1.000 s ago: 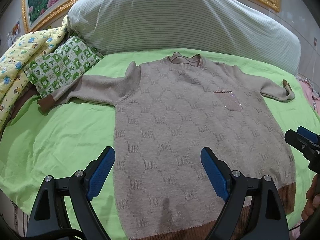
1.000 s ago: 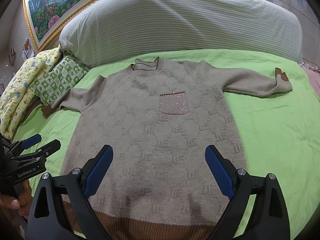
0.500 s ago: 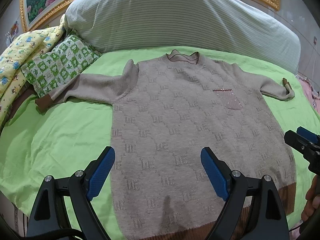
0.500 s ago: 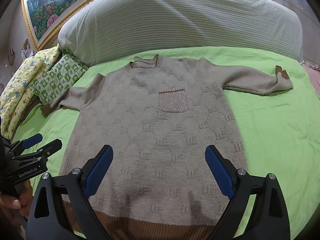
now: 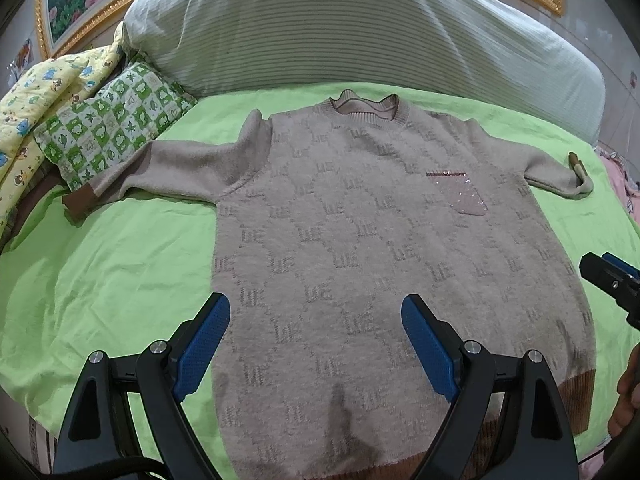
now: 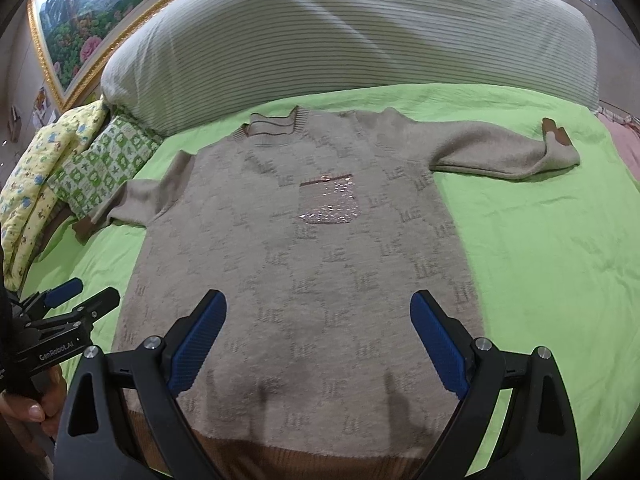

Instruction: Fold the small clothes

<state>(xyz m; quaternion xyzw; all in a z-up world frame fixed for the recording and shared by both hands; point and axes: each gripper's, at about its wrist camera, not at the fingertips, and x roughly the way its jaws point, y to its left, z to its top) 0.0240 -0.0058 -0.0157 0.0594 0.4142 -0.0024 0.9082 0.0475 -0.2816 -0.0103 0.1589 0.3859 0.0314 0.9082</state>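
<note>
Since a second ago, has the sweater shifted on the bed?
No. In the right wrist view the sweater keeps the same lie against the checked green cushion: left cuff beside it, right sleeve bent back. Only the camera drifted slightly.

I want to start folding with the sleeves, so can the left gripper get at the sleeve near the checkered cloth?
Probably yes. The left gripper is open and holds nothing, and that sleeve lies flat on the green sheet with nothing on top. Its cuff sits beside the checkered cloth.
</note>
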